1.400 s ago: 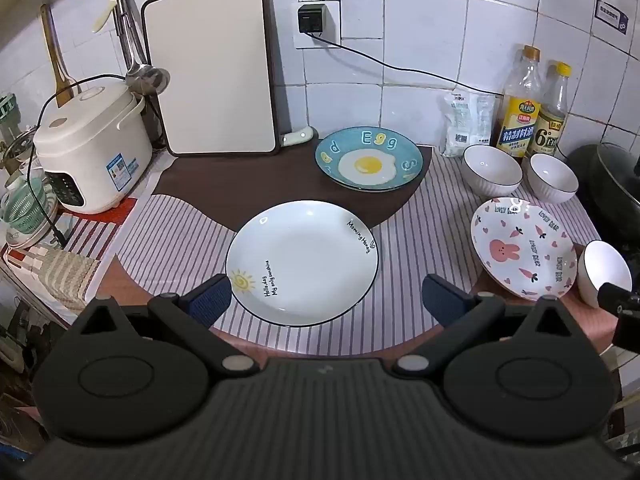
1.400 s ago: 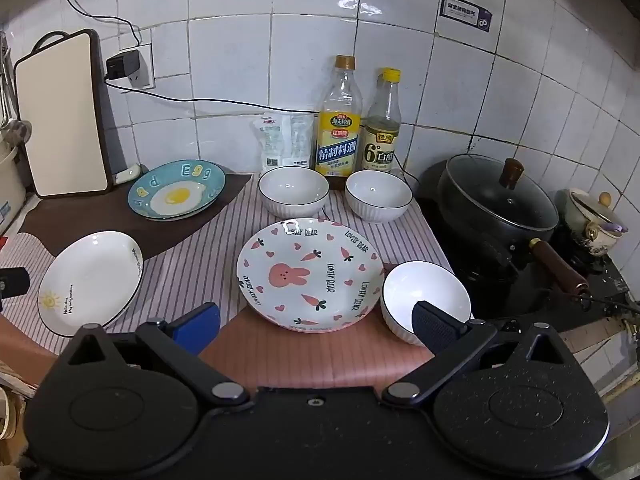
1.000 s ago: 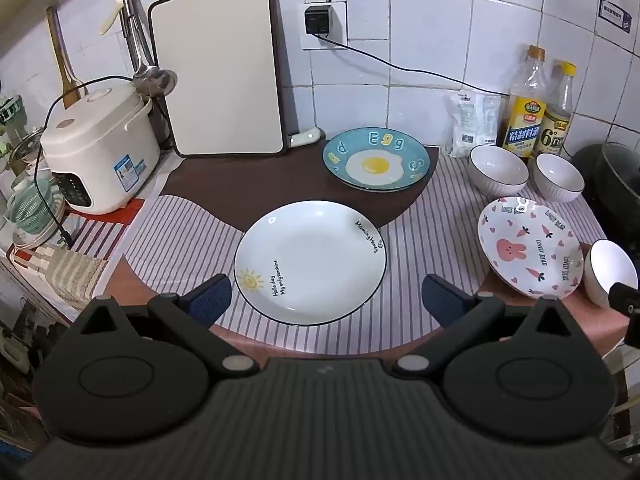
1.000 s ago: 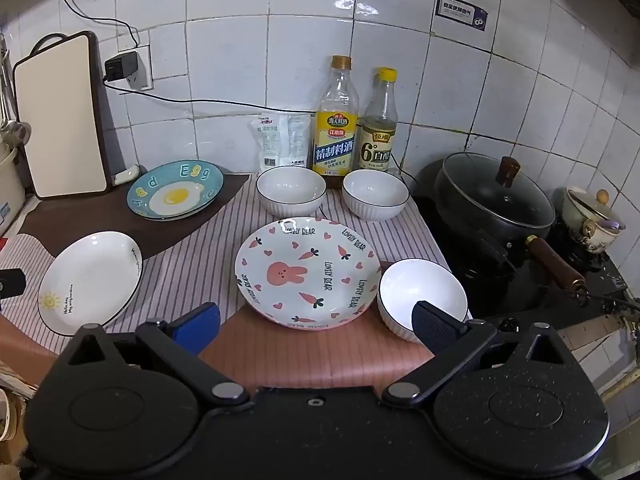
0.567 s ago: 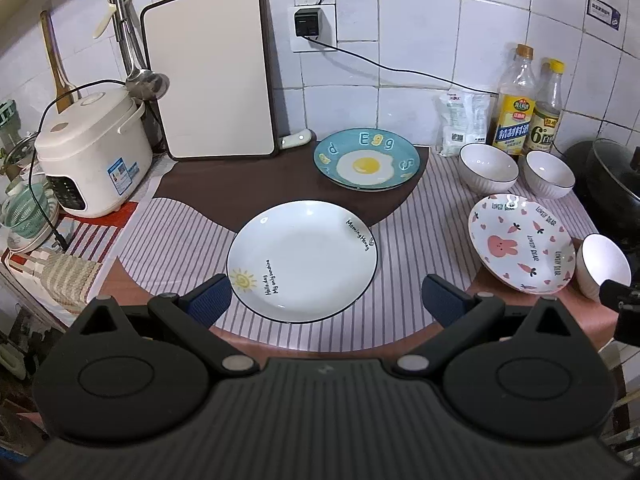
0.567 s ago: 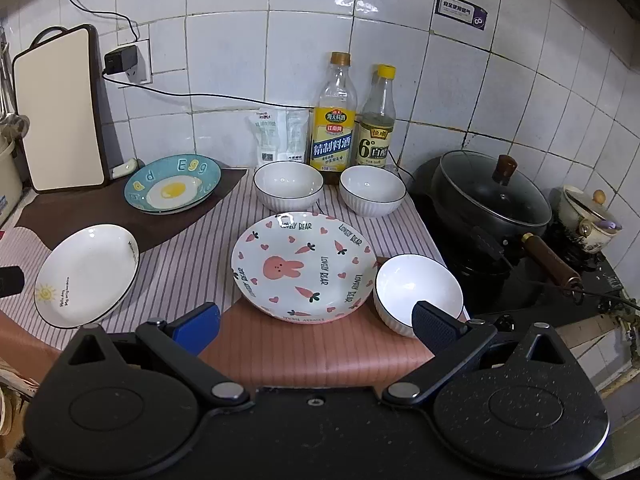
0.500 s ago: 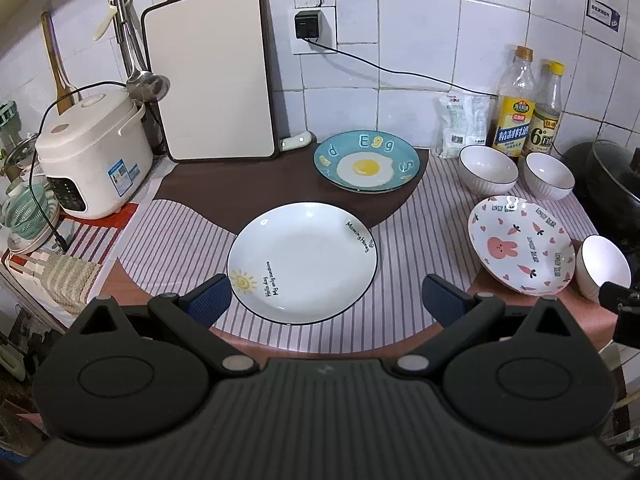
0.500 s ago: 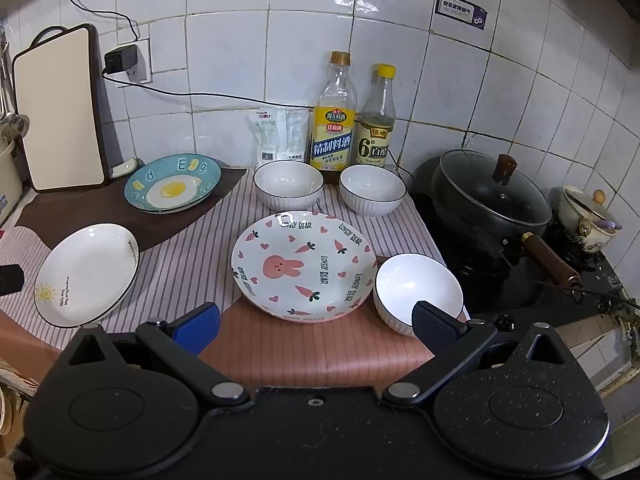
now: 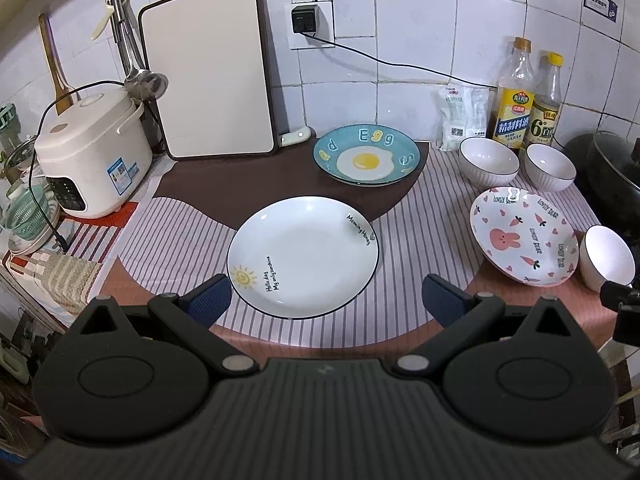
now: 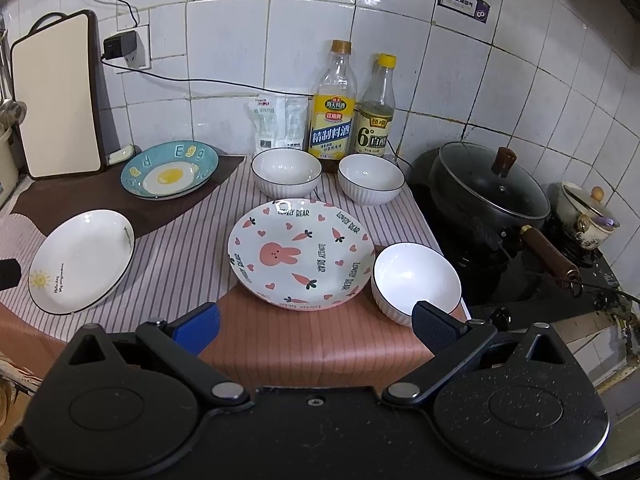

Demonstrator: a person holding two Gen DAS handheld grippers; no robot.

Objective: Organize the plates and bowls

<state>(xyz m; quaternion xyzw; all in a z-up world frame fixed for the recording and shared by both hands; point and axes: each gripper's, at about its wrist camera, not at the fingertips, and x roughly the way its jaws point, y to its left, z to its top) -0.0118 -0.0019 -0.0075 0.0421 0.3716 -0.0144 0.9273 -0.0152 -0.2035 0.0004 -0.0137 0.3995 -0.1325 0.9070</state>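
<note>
A white plate with a sun drawing (image 9: 303, 255) lies on the striped mat, just ahead of my open, empty left gripper (image 9: 326, 299). A blue egg plate (image 9: 366, 159) lies behind it. A pink rabbit plate (image 10: 301, 253) lies ahead of my open, empty right gripper (image 10: 316, 322). A white bowl (image 10: 416, 278) stands right of the rabbit plate, by my right finger. Two white bowls (image 10: 286, 171) (image 10: 371, 179) stand at the back near the bottles. The sun plate (image 10: 82, 260) and the egg plate (image 10: 170, 169) also show in the right wrist view.
A rice cooker (image 9: 88, 156) and a cutting board (image 9: 210, 68) stand at the back left. Two bottles (image 10: 333, 108) (image 10: 376, 108) and a bag (image 10: 278, 122) stand by the wall. A black lidded pan (image 10: 492, 188) sits on the stove at the right. The counter edge is near.
Both grippers have shifted only slightly; the views wobble a little. Nothing on the counter has moved and both grippers stay open.
</note>
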